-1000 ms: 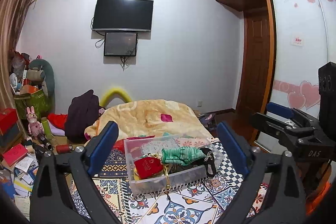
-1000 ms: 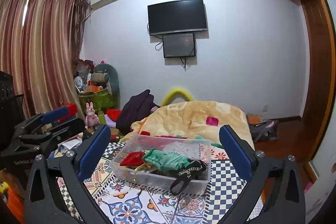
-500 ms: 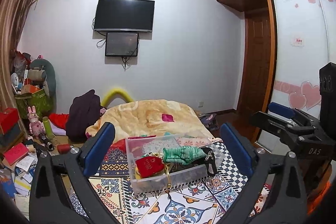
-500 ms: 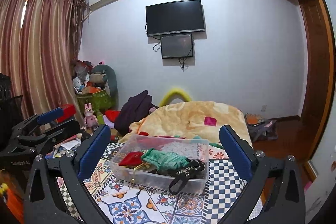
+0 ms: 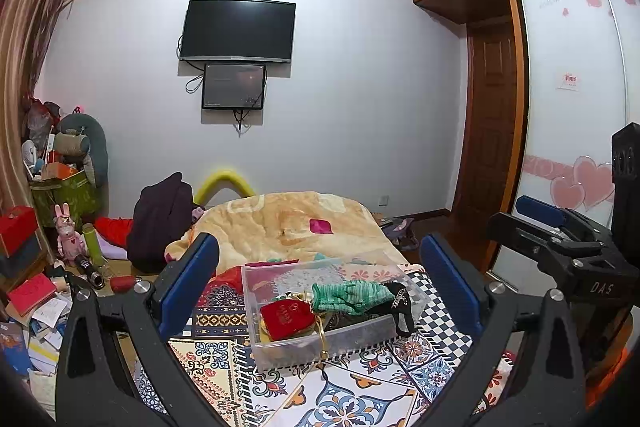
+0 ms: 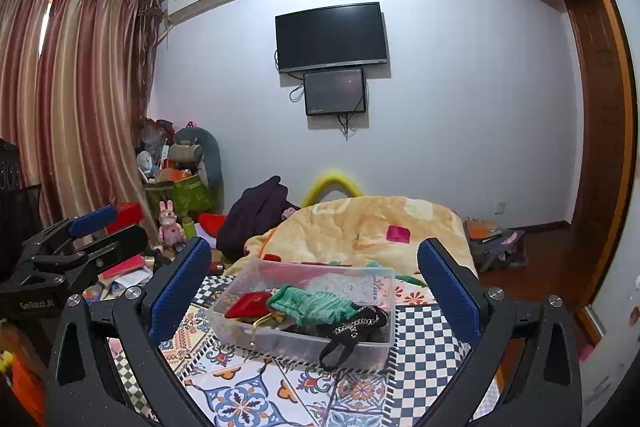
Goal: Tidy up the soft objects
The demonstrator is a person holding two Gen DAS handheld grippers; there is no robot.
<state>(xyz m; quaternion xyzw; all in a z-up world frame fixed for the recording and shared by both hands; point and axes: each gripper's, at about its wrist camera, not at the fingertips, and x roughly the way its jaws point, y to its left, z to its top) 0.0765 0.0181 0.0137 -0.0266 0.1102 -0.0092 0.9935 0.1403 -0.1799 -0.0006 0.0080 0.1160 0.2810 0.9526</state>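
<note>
A clear plastic box (image 5: pixel 360 337) (image 6: pixel 276 341) stands on a patterned cloth on the bed. In it lie a red pouch (image 5: pixel 286 317) (image 6: pixel 248 304), a green knitted piece (image 5: pixel 348 295) (image 6: pixel 312 305) and a black strap with a chain (image 5: pixel 400 307) (image 6: pixel 352 331) that hangs over the box wall. My left gripper (image 5: pixel 318 287) is open and empty, held back from the box. My right gripper (image 6: pixel 314 287) is open and empty too, also short of the box. Each gripper shows at the edge of the other's view.
A yellow blanket (image 5: pixel 288 223) with a pink square (image 5: pixel 321 226) lies beyond the box. A dark garment (image 5: pixel 160 219) is heaped at the left. Clutter, books and a pink rabbit toy (image 5: pixel 66 231) fill the left floor. A wardrobe door (image 5: pixel 568 131) stands at the right.
Both grippers have shifted slightly, so the scene has drifted a little in each view. Both stay open and empty. The box and its contents have not moved.
</note>
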